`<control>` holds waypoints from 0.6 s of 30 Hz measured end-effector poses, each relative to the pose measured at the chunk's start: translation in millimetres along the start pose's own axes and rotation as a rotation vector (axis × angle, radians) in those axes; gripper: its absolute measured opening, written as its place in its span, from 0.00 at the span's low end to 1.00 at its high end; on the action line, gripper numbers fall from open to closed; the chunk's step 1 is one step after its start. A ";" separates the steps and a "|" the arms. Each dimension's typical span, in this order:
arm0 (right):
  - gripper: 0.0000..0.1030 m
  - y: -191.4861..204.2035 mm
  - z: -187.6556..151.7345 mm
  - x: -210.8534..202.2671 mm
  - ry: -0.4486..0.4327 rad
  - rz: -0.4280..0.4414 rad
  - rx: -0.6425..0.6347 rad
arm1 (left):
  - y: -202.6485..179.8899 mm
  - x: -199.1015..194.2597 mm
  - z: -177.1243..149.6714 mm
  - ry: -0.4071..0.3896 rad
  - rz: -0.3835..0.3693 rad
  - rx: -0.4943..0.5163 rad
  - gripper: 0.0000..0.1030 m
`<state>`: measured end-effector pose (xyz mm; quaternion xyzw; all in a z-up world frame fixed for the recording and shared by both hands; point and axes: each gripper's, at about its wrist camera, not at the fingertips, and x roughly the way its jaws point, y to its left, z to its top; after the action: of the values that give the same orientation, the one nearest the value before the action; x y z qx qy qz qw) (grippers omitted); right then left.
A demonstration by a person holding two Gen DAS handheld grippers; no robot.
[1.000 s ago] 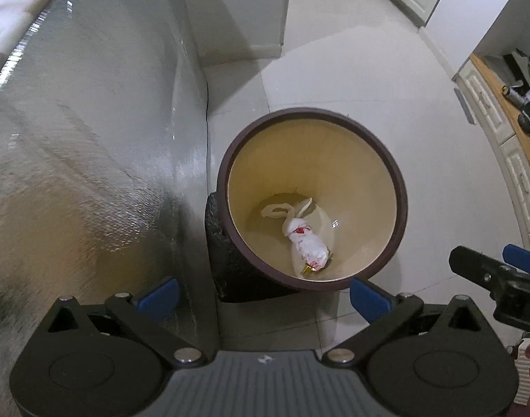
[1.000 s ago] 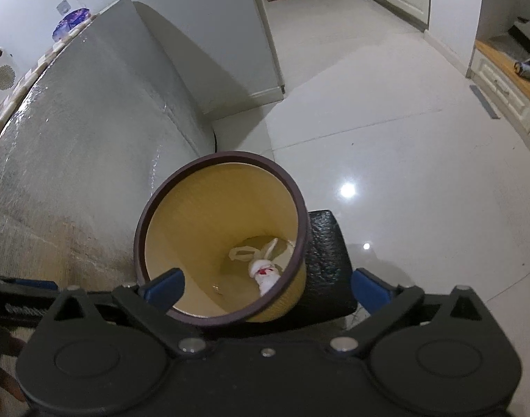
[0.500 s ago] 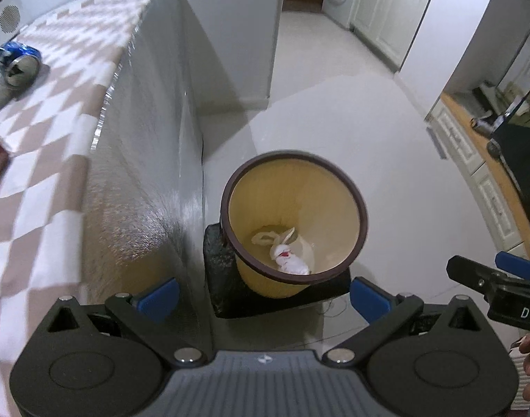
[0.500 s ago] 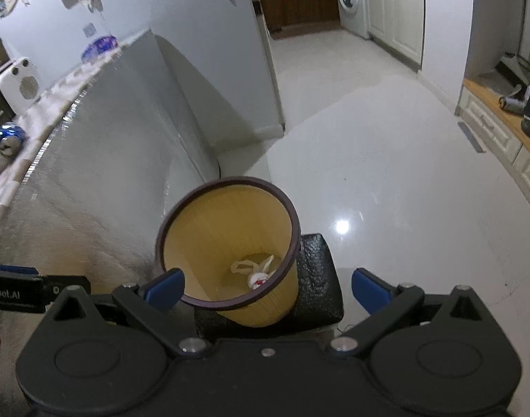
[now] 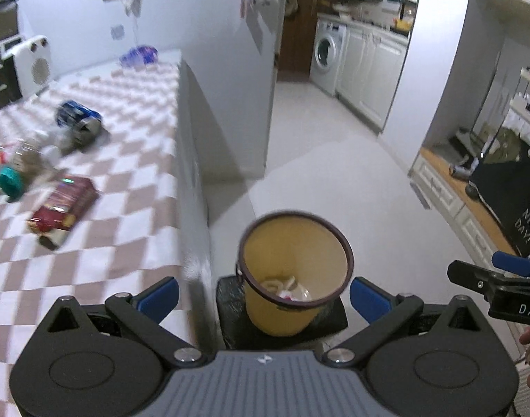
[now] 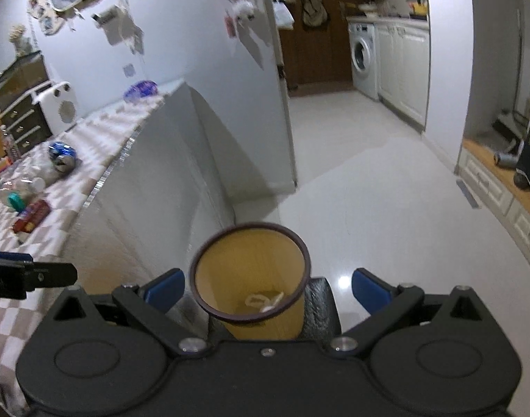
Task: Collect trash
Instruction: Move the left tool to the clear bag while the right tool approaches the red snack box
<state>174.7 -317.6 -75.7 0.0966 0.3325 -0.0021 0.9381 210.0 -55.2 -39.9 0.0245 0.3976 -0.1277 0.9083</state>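
Observation:
A yellow trash bin [image 5: 294, 274] with a dark rim stands on a black block on the floor beside the table; it also shows in the right wrist view [image 6: 251, 278]. White crumpled trash [image 5: 285, 286] lies at its bottom. On the checkered table lie a blue can [image 5: 79, 120], a red packet [image 5: 61, 210], a clear bottle with a teal cap [image 5: 11, 180]. My left gripper [image 5: 263, 299] is open and empty above the bin. My right gripper [image 6: 268, 290] is open and empty above the bin too.
The table [image 5: 132, 187] has a silver foil side facing the bin. A white fridge [image 5: 244, 69] stands behind it. A washing machine [image 5: 325, 55] and white cabinets stand far back. A low wooden bench [image 5: 473, 201] runs along the right wall.
Both grippers have risen and tilted up. The bin looks smaller and lower in both views, and the table top with its trash has come into sight.

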 end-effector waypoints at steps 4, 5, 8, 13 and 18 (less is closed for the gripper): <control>1.00 17.1 -4.5 -18.4 -0.055 0.018 -0.011 | 23.1 -28.6 -6.2 -0.057 0.016 -0.019 1.00; 1.00 21.7 -4.2 -20.9 -0.064 0.024 -0.013 | 28.9 -35.0 -7.7 -0.073 0.026 -0.024 1.00; 1.00 39.0 -4.4 -29.1 -0.099 0.057 -0.026 | 51.6 -53.9 -12.7 -0.125 0.065 -0.054 1.00; 1.00 75.8 -5.3 -35.9 -0.147 0.130 -0.064 | 96.7 -78.0 -21.2 -0.189 0.134 -0.126 1.00; 1.00 113.0 -5.3 -34.8 -0.170 0.180 -0.115 | 144.1 -95.4 -34.3 -0.247 0.229 -0.151 1.00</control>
<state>152.0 -207.9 -37.7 0.0714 0.2414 0.0931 0.9633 159.6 109.3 -2.0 -0.0147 0.2862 0.0048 0.9581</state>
